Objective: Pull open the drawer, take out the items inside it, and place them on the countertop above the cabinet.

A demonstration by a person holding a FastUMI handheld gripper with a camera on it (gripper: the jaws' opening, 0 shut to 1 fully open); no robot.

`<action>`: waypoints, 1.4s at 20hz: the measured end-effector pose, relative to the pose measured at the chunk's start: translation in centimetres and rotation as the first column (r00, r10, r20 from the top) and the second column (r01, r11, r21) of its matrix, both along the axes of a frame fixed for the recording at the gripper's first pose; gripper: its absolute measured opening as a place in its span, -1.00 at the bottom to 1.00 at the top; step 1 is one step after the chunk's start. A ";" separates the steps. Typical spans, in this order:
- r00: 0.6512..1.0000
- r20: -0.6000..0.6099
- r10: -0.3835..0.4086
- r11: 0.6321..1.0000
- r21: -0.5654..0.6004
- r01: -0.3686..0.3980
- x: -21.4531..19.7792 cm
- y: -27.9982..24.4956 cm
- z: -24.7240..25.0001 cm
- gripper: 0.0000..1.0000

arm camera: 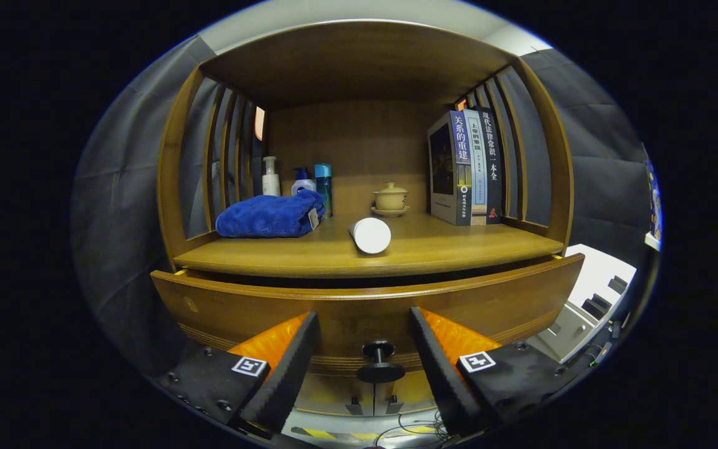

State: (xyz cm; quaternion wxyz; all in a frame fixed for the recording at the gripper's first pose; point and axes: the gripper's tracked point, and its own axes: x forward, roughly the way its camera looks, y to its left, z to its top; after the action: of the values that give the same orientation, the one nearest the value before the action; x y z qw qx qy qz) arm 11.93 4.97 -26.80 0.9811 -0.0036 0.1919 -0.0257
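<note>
The hand-held gripper (364,340) is sitting wide open, holding nothing. The drawer's knob (379,360) is sitting between its fingers. The drawer (222,305) is sticking out slightly under the worktop (309,252).

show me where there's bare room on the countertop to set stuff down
Widest free patch on the countertop: between the white cylinder and the books. A front strip ahead of the blue towel is also bare. Crowded: bottles behind the towel. The gripper stands open around the drawer knob.
</note>
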 end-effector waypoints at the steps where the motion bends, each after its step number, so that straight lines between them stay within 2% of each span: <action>1: 1.000 -0.002 -0.001 1.000 0.001 0.001 0.4 0.0 0.0 0.93; 8: 1.000 -0.014 -0.012 1.000 0.016 0.012 2.3 -0.3 -0.5 0.94; 16: 0.999 -0.051 0.001 1.000 0.004 -0.001 1.1 -0.7 -1.1 0.97; 21: 0.998 0.056 0.029 0.999 0.032 -0.031 -0.9 -1.8 4.9 0.97; 24: 0.994 0.110 0.029 0.995 0.089 -0.039 -2.6 -2.9 8.8 0.96; 28: 0.980 0.185 0.070 0.994 0.069 -0.084 -5.0 -4.4 13.6 0.92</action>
State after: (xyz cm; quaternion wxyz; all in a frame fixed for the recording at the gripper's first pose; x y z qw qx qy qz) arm 6.89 0.55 -13.20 0.9942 0.0291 0.1020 0.0195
